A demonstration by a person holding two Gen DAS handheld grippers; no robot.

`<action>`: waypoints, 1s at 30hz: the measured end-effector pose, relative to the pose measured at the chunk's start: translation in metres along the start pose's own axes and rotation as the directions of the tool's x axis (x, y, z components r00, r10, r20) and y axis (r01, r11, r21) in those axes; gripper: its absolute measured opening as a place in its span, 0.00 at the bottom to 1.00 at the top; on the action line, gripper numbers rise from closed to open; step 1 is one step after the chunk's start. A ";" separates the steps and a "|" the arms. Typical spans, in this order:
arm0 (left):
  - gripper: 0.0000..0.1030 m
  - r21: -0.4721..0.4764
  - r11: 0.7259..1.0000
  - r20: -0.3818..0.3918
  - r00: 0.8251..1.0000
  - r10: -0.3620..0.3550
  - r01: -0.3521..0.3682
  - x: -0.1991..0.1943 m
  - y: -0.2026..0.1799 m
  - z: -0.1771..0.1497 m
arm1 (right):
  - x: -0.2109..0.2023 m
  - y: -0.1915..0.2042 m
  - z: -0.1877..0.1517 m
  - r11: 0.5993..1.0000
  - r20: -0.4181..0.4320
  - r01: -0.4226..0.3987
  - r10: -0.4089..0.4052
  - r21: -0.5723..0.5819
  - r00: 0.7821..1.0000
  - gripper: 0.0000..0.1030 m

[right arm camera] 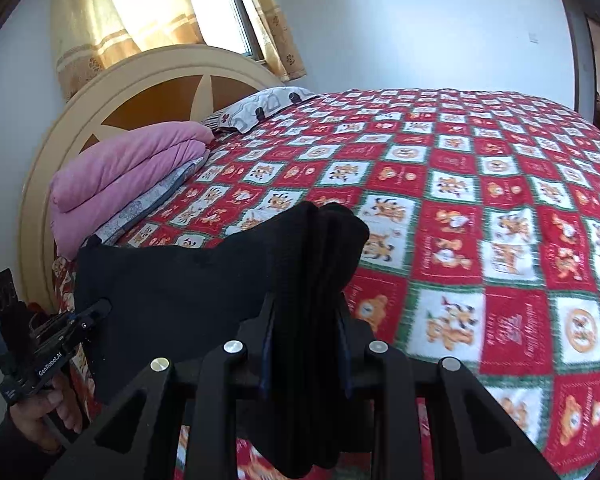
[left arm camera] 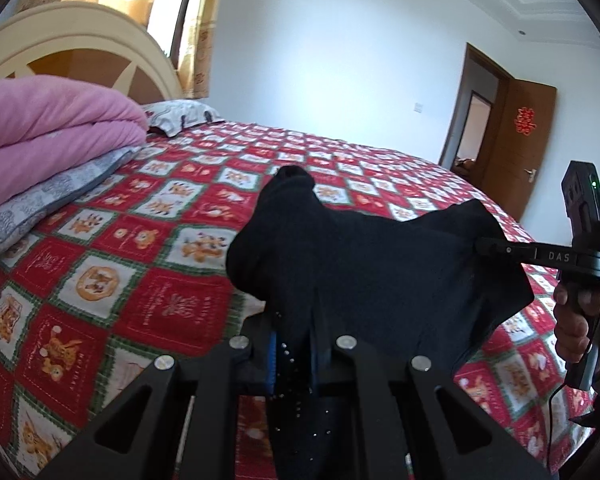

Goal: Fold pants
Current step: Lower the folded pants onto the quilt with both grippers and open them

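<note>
Black pants hang stretched between my two grippers above the bed. In the left wrist view my left gripper is shut on one bunched edge of the cloth. At the right of that view my right gripper, held by a hand, clamps the other corner. In the right wrist view my right gripper is shut on a thick folded bunch of the pants. My left gripper grips the far left edge there. The lower part of the pants drops out of sight below both cameras.
A bed with a red checked cartoon quilt fills the space ahead. A folded pink blanket on a grey pillow and a patterned pillow lie by the cream headboard. A brown door stands open at right.
</note>
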State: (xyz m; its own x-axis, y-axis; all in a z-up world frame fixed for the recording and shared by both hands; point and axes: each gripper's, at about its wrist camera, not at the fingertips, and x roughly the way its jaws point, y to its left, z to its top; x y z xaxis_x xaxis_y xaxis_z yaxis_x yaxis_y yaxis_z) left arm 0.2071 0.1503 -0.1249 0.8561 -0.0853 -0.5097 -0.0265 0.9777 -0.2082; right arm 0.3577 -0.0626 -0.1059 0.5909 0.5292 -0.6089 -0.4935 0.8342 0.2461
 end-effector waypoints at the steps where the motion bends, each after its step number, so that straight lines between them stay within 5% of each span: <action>1: 0.12 -0.005 1.000 -0.005 1.000 0.006 -0.006 0.002 0.003 -0.001 | 0.007 0.003 0.001 1.000 -0.004 -0.001 0.001 -0.005 1.000 0.26; 14: 0.16 -0.017 0.999 -0.075 0.997 0.036 -0.037 0.030 0.018 -0.023 | 0.065 -0.005 -0.006 0.999 -0.092 0.028 -0.027 0.016 0.995 0.26; 20: 0.36 -0.036 0.998 -0.106 0.993 0.045 -0.050 0.037 0.023 -0.031 | 0.077 -0.018 -0.010 0.998 -0.139 0.022 -0.012 0.067 0.990 0.30; 22: 0.54 -0.036 0.997 -0.114 0.991 0.066 -0.070 0.037 0.023 -0.032 | 0.080 -0.020 -0.012 0.997 -0.151 0.027 -0.015 0.077 0.988 0.32; 28: 0.75 -0.055 0.993 -0.130 0.987 0.099 -0.107 0.032 0.028 -0.036 | 0.075 -0.028 -0.016 0.993 -0.146 0.043 -0.026 0.113 0.989 0.39; 30: 0.83 -0.050 0.991 -0.134 0.984 0.120 -0.128 0.029 0.030 -0.038 | 0.068 -0.029 -0.019 0.992 -0.131 0.067 -0.053 0.106 0.990 0.49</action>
State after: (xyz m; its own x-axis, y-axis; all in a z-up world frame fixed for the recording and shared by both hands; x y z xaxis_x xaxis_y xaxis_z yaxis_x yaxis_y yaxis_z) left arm 0.2111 0.1695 -0.1774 0.7697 0.0077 -0.6383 -0.1614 0.9698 -0.1829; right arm 0.4001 -0.0537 -0.1684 0.5275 0.4592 -0.7148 -0.3823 0.8796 0.2829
